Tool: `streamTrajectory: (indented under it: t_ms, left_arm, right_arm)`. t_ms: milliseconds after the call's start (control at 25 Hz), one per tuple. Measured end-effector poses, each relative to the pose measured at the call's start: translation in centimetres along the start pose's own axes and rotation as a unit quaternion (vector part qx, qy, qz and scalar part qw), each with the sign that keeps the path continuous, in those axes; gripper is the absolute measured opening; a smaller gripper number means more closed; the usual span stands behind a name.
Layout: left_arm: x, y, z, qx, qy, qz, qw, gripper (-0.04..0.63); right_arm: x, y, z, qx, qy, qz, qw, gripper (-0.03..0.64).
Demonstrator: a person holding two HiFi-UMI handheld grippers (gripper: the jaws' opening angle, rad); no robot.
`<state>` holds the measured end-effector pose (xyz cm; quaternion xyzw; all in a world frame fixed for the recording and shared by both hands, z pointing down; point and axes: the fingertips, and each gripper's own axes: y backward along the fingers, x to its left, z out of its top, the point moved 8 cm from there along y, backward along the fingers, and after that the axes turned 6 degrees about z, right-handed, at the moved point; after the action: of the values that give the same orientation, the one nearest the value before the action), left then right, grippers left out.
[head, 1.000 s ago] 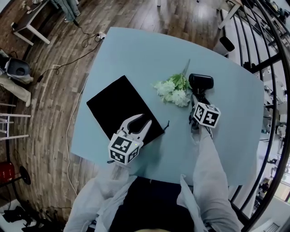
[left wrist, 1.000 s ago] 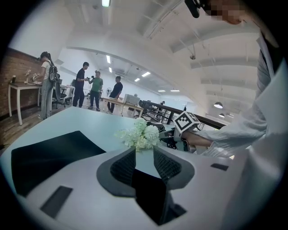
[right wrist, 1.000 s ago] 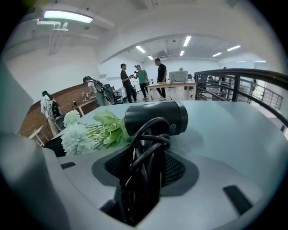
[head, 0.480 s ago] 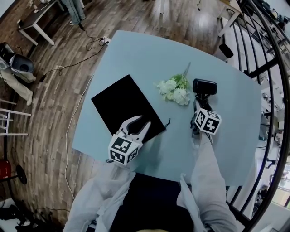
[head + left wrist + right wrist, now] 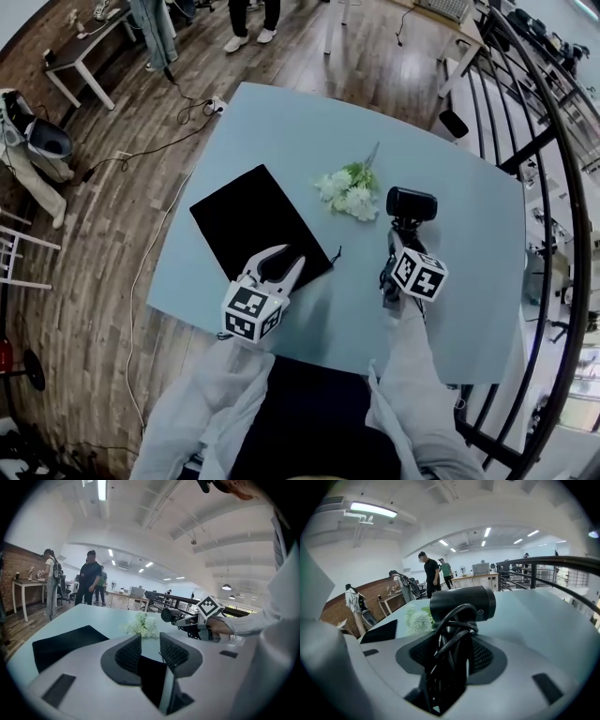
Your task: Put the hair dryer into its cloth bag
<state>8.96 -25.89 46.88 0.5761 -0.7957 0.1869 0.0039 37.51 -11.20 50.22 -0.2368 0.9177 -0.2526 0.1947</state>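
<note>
The black cloth bag (image 5: 253,220) lies flat on the pale blue table (image 5: 281,122), also seen at the left in the left gripper view as the bag (image 5: 65,641). My left gripper (image 5: 278,262) hovers over the bag's near corner with its jaws apart; black cloth shows in the gap of the left gripper (image 5: 150,644). My right gripper (image 5: 401,236) is shut on the handle of the black hair dryer (image 5: 412,203), held off the table. The dryer's cord is bundled round the handle between the jaws of the right gripper (image 5: 452,644), below the hair dryer's barrel (image 5: 461,603).
A bunch of white artificial flowers (image 5: 349,192) lies between the bag and the dryer. A thin drawstring (image 5: 335,251) trails from the bag's corner. A black railing (image 5: 553,187) curves along the right. People stand beyond the table's far edge; cables (image 5: 150,131) lie on the wooden floor.
My right gripper has carried the hair dryer up and nearer to me, away from the flowers. The left gripper has drifted a little over the bag's near corner.
</note>
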Motion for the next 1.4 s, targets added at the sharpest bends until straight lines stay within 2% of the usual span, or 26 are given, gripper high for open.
streamTrajectory:
  t_ms: [440, 760, 1080, 1400]
  left_arm:
    - [-3.0, 1.4, 0.1, -0.01, 0.002, 0.022, 0.9997, 0.123]
    - [-5.8, 3.2, 1.2, -0.018, 0.002, 0.036, 0.9992, 0.124]
    - [-8.0, 5.3, -0.6, -0.027, 0.02, 0.051, 0.9981, 0.123]
    - [-10.0, 6.6, -3.8, -0.022, 0.029, 0.071, 0.9968, 0.123]
  right_arm:
    - [1.0, 6.7, 0.6, -0.026, 0.006, 0.043, 0.999, 0.201]
    - [1.6, 12.2, 1.2, -0.053, 0.043, 0.061, 0.996, 0.201]
    - [1.5, 17.2, -3.0, -0.054, 0.053, 0.07, 0.995, 0.201]
    - [0.3, 18.1, -7.6, -0.028, 0.079, 0.096, 0.992, 0.201]
